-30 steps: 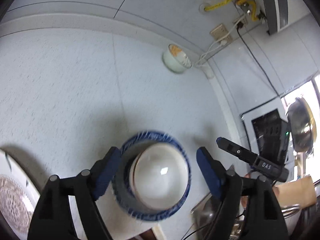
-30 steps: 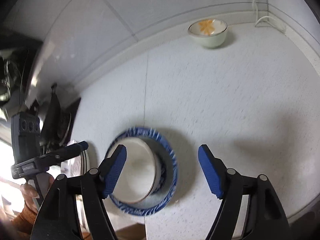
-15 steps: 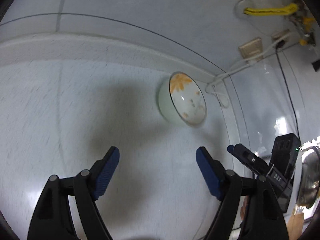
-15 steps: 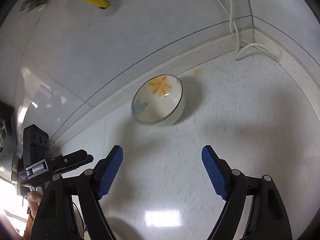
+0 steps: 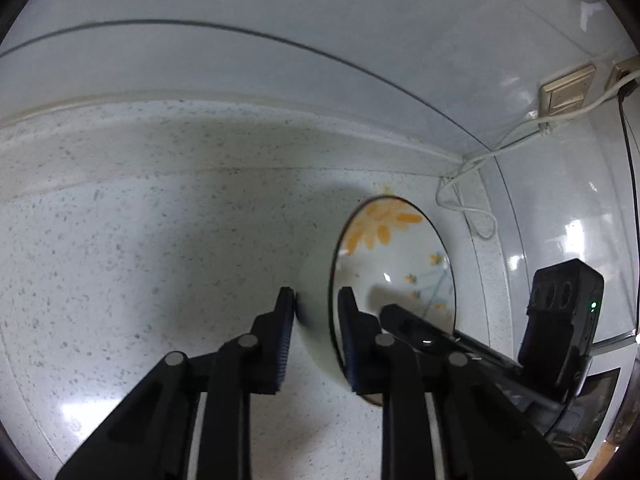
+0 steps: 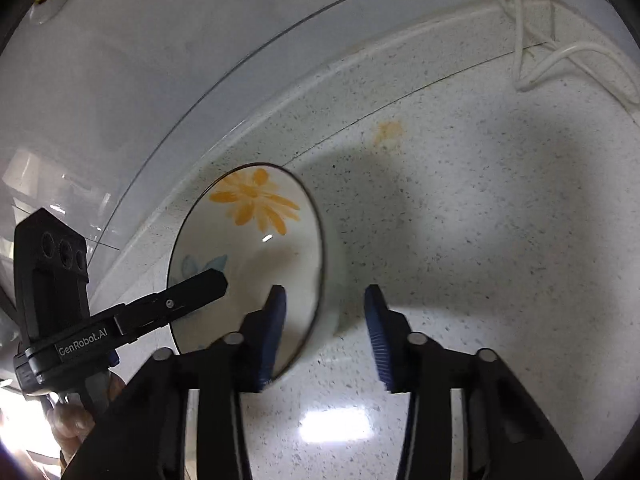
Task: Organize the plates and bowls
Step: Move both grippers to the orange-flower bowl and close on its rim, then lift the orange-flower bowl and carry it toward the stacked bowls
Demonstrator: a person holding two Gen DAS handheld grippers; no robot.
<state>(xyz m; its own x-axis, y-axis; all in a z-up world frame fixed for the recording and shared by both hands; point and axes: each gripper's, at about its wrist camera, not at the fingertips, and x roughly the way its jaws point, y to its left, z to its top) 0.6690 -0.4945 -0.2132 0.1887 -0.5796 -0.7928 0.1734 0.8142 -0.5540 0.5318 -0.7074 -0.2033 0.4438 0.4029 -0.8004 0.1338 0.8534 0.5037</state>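
Now we see both tools tipped down toward one bowl [image 5: 394, 264] with an orange flower painted inside. It sits on the speckled surface [image 5: 140, 240], low and right of the middle in the left wrist view, close to the back wall [image 5: 280, 8] and the corner.

Our left hand-held gripper [image 5: 316, 300] reaches in from the bottom of that view. Its jaws have just been closing, and the bowl's left rim stands between them: one blue pad is outside the bowl and one is inside. They look pinched on the rim, with only a thin gap left.

In the right wrist view the bowl [image 6: 248, 256] is left of the middle. Our right hand-held gripper [image 6: 324, 300] comes up from the bottom, and its jaws have just been closing too. The bowl's right rim stands between them. The left pad is inside the bowl. The right pad stands apart from the bowl's outer side, over the surface.

A white cord [image 6: 536, 60] lies in the upper right of this view.
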